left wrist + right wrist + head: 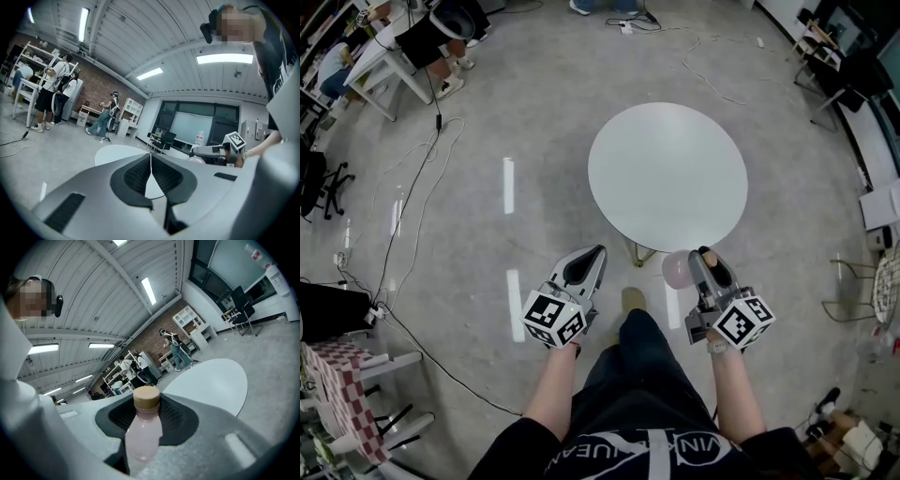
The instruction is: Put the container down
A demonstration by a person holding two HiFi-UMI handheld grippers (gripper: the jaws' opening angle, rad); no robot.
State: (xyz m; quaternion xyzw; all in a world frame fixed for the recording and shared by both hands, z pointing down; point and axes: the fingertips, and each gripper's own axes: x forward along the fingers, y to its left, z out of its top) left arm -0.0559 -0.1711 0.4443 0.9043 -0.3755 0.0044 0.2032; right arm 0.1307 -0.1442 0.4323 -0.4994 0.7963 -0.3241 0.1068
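Pale pink plastic bottle [142, 439] with a tan cap [146, 398] sits in the right gripper [147, 418]. Its dark ribbed fingers [177, 416] are clamped on the bottle's neck and shoulder from both sides, with the cap pointing away from the camera. From the head view the bottle [677, 271] shows as a pink blob at the left side of the right gripper [709, 269], just off the near edge of the round white desk [667, 173] and not resting on it. How high it hangs above the floor cannot be told. The left gripper [586, 266] is held level with the right one, over grey concrete floor [487, 281] and well apart from the bottle. In its own view the left gripper [150, 174] has its fingers [135, 177] pressed together with nothing between them. The desk top is bare.
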